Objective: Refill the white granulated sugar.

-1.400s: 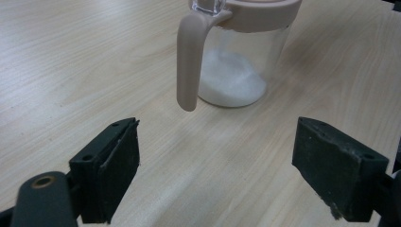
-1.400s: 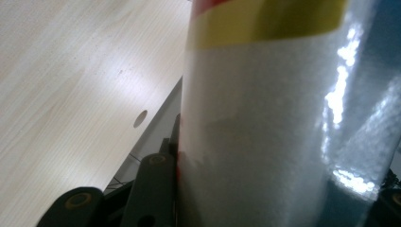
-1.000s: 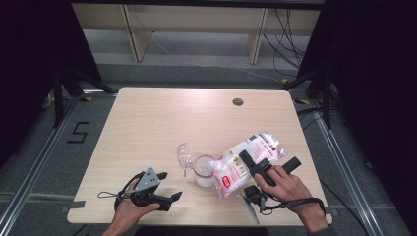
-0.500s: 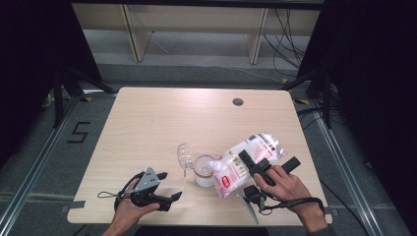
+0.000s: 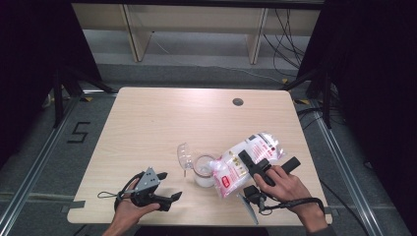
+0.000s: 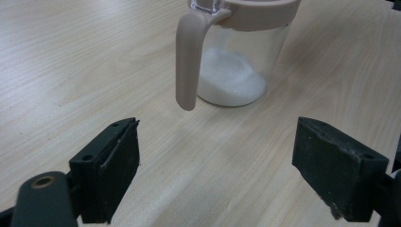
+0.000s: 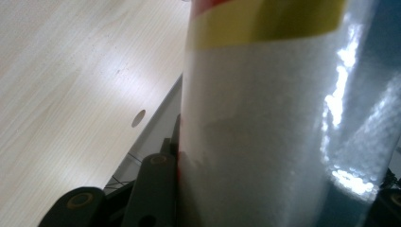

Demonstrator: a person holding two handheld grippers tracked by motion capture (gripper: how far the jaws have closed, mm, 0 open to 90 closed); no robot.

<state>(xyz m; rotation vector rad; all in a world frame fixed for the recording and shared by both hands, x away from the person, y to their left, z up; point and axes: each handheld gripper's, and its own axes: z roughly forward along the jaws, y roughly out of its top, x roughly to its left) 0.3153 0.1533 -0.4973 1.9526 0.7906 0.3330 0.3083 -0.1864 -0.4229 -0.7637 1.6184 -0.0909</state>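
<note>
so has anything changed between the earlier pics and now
Nothing visibly moved. The right gripper is still clamped on the tilted bag, whose mouth sits at the rim of the jar. The left gripper still rests open on the table, short of the jar, with nothing between its jaws. The jar's lid stays flipped open.

A clear plastic bag of white granules (image 5: 244,162), labelled in red and yellow, is tilted with its mouth at the rim of a glass jar (image 5: 203,170). The jar, pink-rimmed and pink-handled, stands upright near the table's front edge, partly filled with white granules, its clear lid (image 5: 184,155) flipped open.
</note>
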